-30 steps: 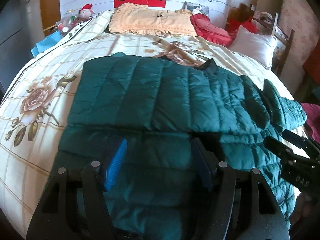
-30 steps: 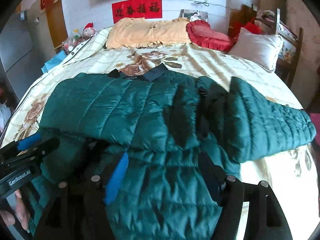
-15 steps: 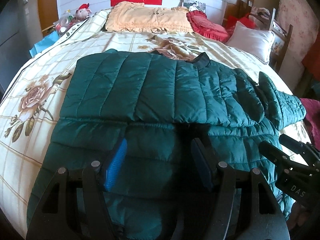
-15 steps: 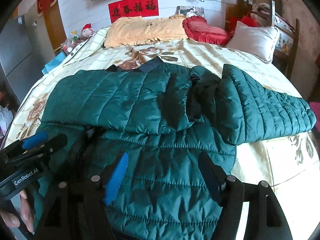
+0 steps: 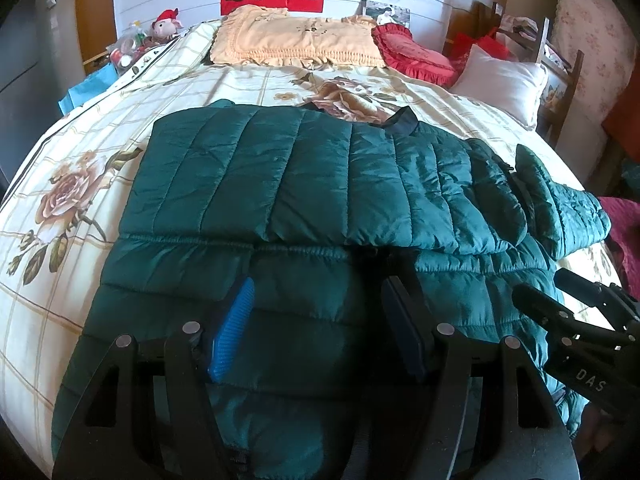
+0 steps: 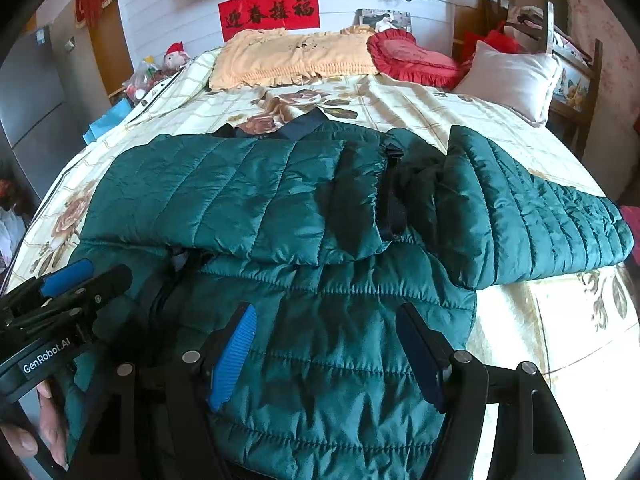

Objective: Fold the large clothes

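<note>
A dark green quilted puffer jacket lies on the bed; it also shows in the right wrist view. One sleeve is folded across its body, and the other sleeve lies out to the right. My left gripper is open and empty above the jacket's near hem. My right gripper is open and empty above the hem's right part. Each gripper shows in the other's view: the right gripper and the left gripper.
The bed has a cream floral cover. At its head lie a peach pillow, a red cushion and a white pillow. Toys and a blue box stand at the left; a wooden chair stands at the right.
Both grippers have drawn back toward the bed's near edge and risen a little, still open. The jacket lies as before, with more of its hem showing.
</note>
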`<state>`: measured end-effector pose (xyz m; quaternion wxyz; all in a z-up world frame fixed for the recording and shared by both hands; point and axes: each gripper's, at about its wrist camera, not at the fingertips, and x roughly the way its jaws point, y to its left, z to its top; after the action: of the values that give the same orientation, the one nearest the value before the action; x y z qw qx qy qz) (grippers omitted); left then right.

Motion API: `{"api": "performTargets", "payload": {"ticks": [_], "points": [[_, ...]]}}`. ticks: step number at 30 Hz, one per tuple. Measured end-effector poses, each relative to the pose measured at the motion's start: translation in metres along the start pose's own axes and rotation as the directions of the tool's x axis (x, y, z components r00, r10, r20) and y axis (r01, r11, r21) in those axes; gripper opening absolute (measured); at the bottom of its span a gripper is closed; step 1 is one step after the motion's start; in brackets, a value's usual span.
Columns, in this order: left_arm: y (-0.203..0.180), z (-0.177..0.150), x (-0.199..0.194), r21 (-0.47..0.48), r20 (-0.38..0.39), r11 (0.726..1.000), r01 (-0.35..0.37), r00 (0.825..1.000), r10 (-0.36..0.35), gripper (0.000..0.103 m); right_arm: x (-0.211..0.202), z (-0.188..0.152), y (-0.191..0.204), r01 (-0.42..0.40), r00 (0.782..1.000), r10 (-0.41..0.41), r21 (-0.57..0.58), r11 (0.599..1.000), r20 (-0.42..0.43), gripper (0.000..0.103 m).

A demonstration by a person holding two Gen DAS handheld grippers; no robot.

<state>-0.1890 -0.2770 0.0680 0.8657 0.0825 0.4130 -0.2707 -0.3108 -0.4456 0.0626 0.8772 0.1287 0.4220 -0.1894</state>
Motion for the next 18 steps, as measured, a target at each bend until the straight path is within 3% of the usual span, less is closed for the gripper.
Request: {"api": "performTargets", "payload": {"ticks": [18], "points": [[0.010, 0.007, 0.007, -0.066, -0.027, 0.997, 0.028, 0.999, -0.030, 0.066, -0.017, 0.005, -0.036, 0.088, 0.995, -0.089, 0.013, 0.996, 0.046, 0.072]]}}
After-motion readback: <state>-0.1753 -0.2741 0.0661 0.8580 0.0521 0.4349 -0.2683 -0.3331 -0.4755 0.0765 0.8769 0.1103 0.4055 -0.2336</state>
